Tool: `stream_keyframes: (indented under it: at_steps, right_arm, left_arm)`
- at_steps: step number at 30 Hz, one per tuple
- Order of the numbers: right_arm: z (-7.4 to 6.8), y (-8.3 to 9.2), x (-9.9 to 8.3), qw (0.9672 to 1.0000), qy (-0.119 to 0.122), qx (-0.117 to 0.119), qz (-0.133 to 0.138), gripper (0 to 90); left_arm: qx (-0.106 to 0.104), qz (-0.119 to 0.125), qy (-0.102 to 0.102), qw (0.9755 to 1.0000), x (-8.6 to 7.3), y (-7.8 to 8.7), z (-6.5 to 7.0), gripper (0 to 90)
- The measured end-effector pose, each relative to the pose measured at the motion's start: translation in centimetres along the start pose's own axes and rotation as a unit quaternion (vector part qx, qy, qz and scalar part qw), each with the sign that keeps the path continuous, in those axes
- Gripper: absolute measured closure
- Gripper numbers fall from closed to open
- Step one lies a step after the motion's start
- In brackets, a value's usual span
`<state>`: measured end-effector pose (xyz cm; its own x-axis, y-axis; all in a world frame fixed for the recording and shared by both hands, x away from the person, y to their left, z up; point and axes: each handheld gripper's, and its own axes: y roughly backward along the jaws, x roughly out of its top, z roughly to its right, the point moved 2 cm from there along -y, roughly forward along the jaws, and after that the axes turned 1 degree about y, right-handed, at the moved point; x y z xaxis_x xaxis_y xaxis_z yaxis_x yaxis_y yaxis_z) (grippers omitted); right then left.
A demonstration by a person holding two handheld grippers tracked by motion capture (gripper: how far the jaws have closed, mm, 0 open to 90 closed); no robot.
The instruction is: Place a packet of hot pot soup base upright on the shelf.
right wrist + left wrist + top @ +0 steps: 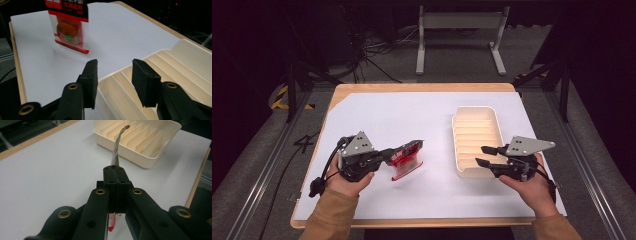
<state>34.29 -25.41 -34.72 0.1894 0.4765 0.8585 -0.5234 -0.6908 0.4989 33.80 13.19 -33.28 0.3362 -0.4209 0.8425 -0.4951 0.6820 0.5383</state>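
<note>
High view shows your left gripper [409, 149] in the lower left of the frame, its jaws pinched tight on a red blister pack [406, 161] that hangs just above the white table [387, 115]. Left gripper view looks along the pack's thin edge [117, 147], which rises from the closed pads toward the cream slotted tray [162, 150] in the upper right. Your right gripper [484, 155] sits at the lower right, jaws apart with nothing between them, over the tray's near left rim [455, 150]. Right gripper view puts the pack [70, 27] in the upper left, well apart from those open pads [90, 75].
</note>
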Motion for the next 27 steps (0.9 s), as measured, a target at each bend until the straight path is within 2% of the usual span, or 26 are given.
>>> stream_keyframes:
  at_steps: [8,17,21,26,27]
  right_arm:
    - [-1.3,-2.6,2.9,0.9993,0.022,0.030,-0.010,48.6]
    - [-2.2,-4.6,5.4,0.9969,0.048,0.060,-0.016,48.6]
    - [-2.7,-5.8,6.6,0.9943,0.062,0.083,-0.025,50.8]
    - [-3.2,-6.8,7.2,0.9921,0.084,0.081,-0.047,52.0]
    - [-3.5,-7.3,7.6,0.9904,0.098,0.083,-0.052,53.9]
  left_arm:
    - [-0.010,0.007,-0.011,0.9999,0.5,0.4,0.7,90.0]
    - [-0.022,0.014,-0.023,0.9994,1.0,0.8,1.5,90.0]
    - [-0.025,0.018,-0.027,0.9991,1.2,1.1,1.9,90.0]
    - [-0.038,0.029,-0.028,0.9985,1.3,1.2,2.1,90.0]
    - [-0.041,0.031,-0.031,0.9982,1.4,1.3,2.3,90.0]
